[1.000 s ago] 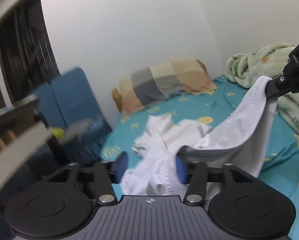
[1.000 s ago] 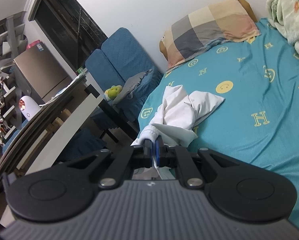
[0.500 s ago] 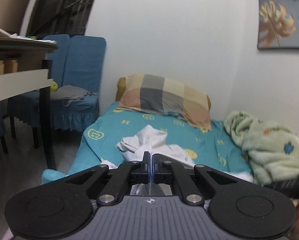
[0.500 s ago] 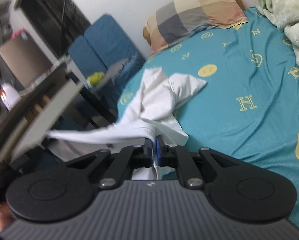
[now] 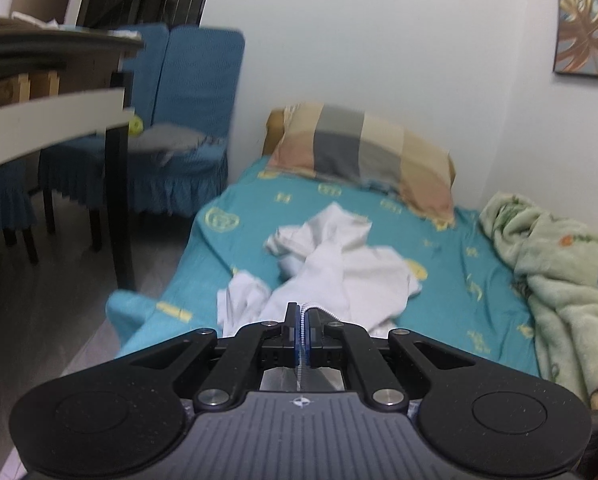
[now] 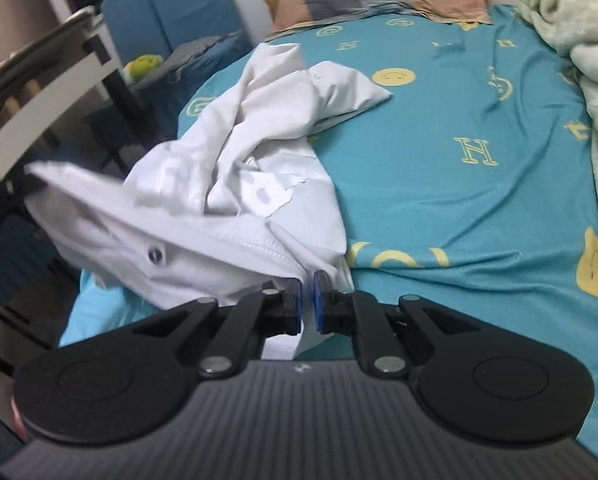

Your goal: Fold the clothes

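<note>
Two pairs of fingers are clamped on one white garment [image 6: 203, 184], and no fold has yet been made. The left gripper [image 5: 302, 326] has its fingers pressed tight together on a ribbed, striped edge of the cloth that runs between the blue pads. The right gripper [image 6: 307, 300] has its fingers drawn narrow on another bit of the same cloth, a stitched hem near a small dark button [image 6: 155, 255]; a sliver of gap shows between the pads with fabric in it.

From those two pinches the garment stretches out along the near edge of the bed [image 6: 459, 184] and then heaps up into a crumpled, twisted mound farther in, one sleeve or flap pointing toward a yellow smiley on the sheet. To my eye the job is at its very start: the cloth is gripped at two points but must be lifted, shaken flat and spread before any folding begins. I see no folded pieces anywhere.

The bed wears a teal sheet with yellow letters and faces. A checked pillow [image 5: 363, 152] lies at the head against the white wall, a pale green fleece blanket [image 5: 563, 280] is bunched along the far side. Beside the bed stand blue-covered chairs [image 5: 187, 128] and a dark-legged worktop [image 5: 59, 112]; a leaf picture [image 5: 587, 32] hangs above.
</note>
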